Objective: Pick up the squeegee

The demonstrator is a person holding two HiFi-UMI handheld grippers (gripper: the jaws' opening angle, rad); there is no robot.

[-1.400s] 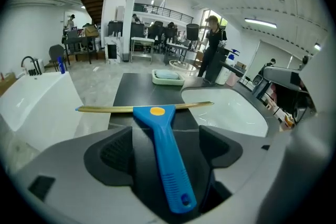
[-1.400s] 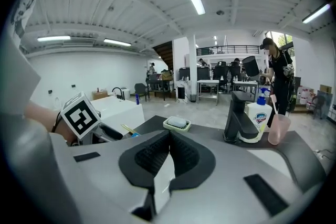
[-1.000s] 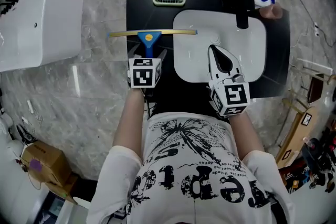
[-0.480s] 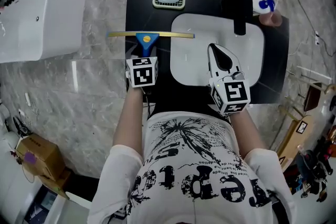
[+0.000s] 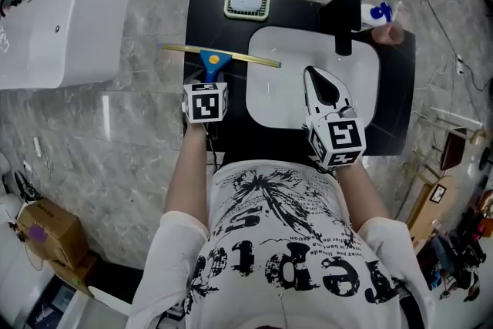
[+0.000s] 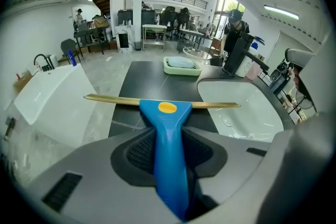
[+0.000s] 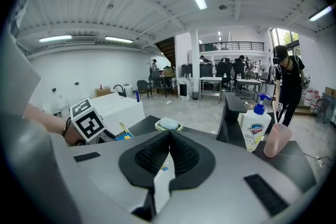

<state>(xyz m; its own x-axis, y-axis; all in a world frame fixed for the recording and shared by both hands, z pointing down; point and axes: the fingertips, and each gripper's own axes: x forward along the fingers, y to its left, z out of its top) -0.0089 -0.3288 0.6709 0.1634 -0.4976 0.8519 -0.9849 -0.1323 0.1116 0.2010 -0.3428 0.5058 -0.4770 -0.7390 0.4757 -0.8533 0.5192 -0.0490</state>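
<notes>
The squeegee (image 5: 219, 55) has a blue handle and a long brass-coloured blade; it lies on the black counter (image 5: 208, 15) left of the sink. My left gripper (image 5: 209, 78) is over the handle from the near side. In the left gripper view the blue handle (image 6: 167, 134) runs straight between the jaws, which are closing, and both black pads (image 6: 137, 152) touch its sides. My right gripper (image 5: 317, 81) hovers over the white basin, apart from the squeegee. In the right gripper view its jaws (image 7: 169, 138) meet at the tips with nothing between them.
A white sink basin (image 5: 285, 100) is set in the counter, with a black faucet (image 5: 346, 19) behind it. A green soap dish (image 5: 247, 2), a soap bottle (image 5: 377, 11) and a pink cup (image 5: 391, 31) stand along the back. A white tub (image 5: 62, 19) sits at left.
My left gripper has edged forward along the blue handle and closed in on it. The blade now lies slightly slanted, its right end nearer me. The right gripper has barely moved.
</notes>
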